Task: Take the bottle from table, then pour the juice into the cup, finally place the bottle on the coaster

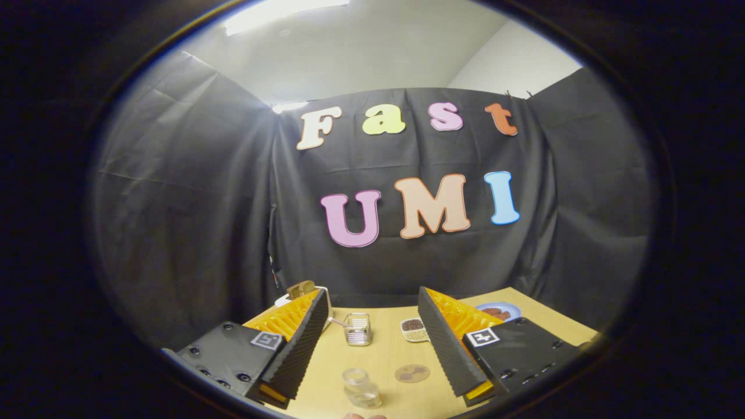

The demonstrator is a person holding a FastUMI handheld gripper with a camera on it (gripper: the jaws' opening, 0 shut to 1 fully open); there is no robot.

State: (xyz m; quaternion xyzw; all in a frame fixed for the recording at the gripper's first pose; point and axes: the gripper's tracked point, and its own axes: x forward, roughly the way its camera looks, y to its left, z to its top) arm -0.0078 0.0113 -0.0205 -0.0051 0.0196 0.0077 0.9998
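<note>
Clear round bottle (361, 388) lies between the wide-open gripper's (372, 349) ribbed fingers (448, 343).

Gripper (369, 331): two wedge-shaped fingers (302, 349), orange ribbed plastic bodies with black serrated rubber pads on the inner faces. Each finger sits on a black angular mount plate (227, 355) with several round black screw heads along the edges. One small square black-and-white fiducial marker (266, 340) on top of each mount, near the finger base. Orange shows again at the lower tips under the pads. Fingers stand wide apart, nothing between the pads.
</note>
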